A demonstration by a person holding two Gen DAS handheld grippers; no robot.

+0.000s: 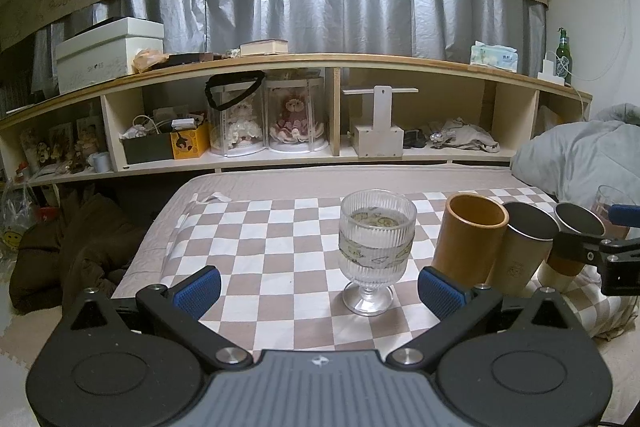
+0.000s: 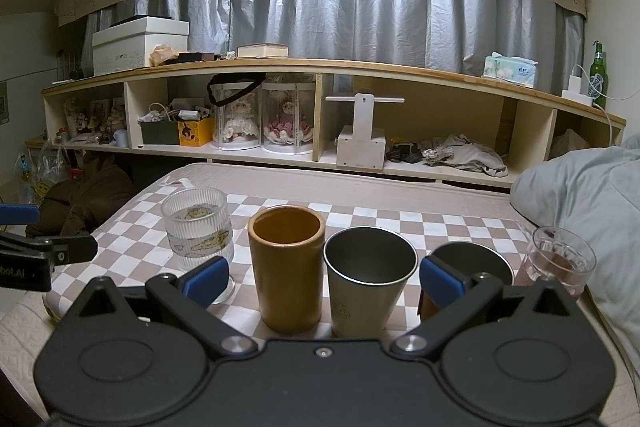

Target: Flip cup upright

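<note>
goblet (image 1: pixel 376 251) ahead of left gripper (image 1: pixel 320 293) (upright)

Ribbed clear glass goblet (image 1: pixel 376 251), matt wooden cup (image 2: pixel 286 267), brushed metal tumbler (image 2: pixel 368 283), checked cloth (image 1: pixel 256 251).

A checkered cloth (image 2: pixel 280 201) is spread over the bed. Behind the bed, a long wooden shelf (image 2: pixel 360 67) is seen. Two dolls (image 2: pixel 262 125) in clear cases are kept inside it. A white box (image 2: pixel 138 45), a tissue pack (image 2: pixel 510 67) and a green bottle (image 2: pixel 599 75) are set on top. Gray curtains (image 2: pixel 360 15) are hung behind.
</note>
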